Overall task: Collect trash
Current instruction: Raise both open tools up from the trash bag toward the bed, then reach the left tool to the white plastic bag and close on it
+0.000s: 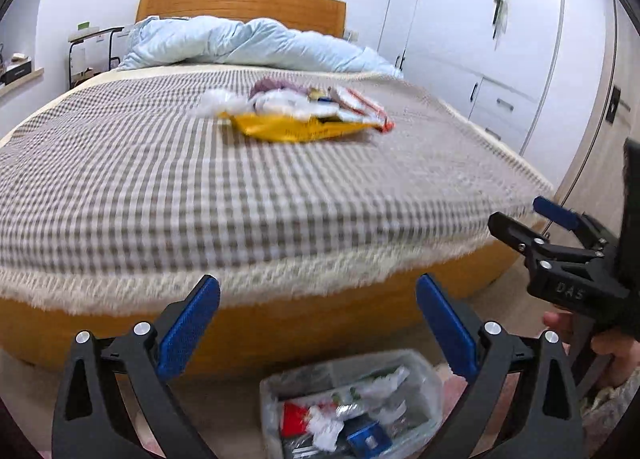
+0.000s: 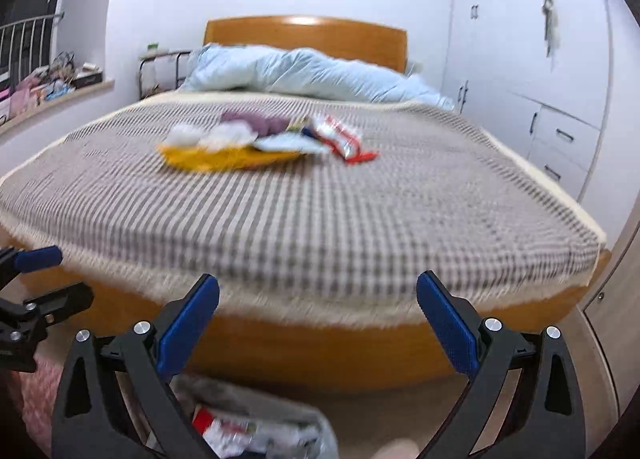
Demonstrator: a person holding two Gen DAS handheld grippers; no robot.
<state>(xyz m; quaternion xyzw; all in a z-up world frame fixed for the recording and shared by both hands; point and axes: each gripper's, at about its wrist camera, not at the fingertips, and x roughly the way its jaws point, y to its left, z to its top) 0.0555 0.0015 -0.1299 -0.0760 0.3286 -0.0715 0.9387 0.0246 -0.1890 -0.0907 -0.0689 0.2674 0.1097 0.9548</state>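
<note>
A heap of trash lies on the checked bedspread (image 1: 200,187): a yellow packet (image 1: 296,130) (image 2: 224,157), white crumpled paper (image 1: 218,103), a red and white wrapper (image 1: 366,107) (image 2: 344,137) and a purple item (image 1: 272,84). On the floor at the bed's foot stands a bin lined with clear plastic (image 1: 348,403) (image 2: 256,427), holding several wrappers. My left gripper (image 1: 318,323) is open above the bin, nothing between its blue pads. My right gripper (image 2: 318,323) is open too and empty; it also shows at the right of the left wrist view (image 1: 516,215).
A light blue duvet (image 1: 248,43) is bunched before the wooden headboard (image 1: 240,5). White wardrobes (image 1: 500,39) line the right wall. A small side table (image 1: 94,47) and a cluttered ledge (image 2: 48,87) stand at the left. A pink rug (image 2: 36,403) lies beside the bin.
</note>
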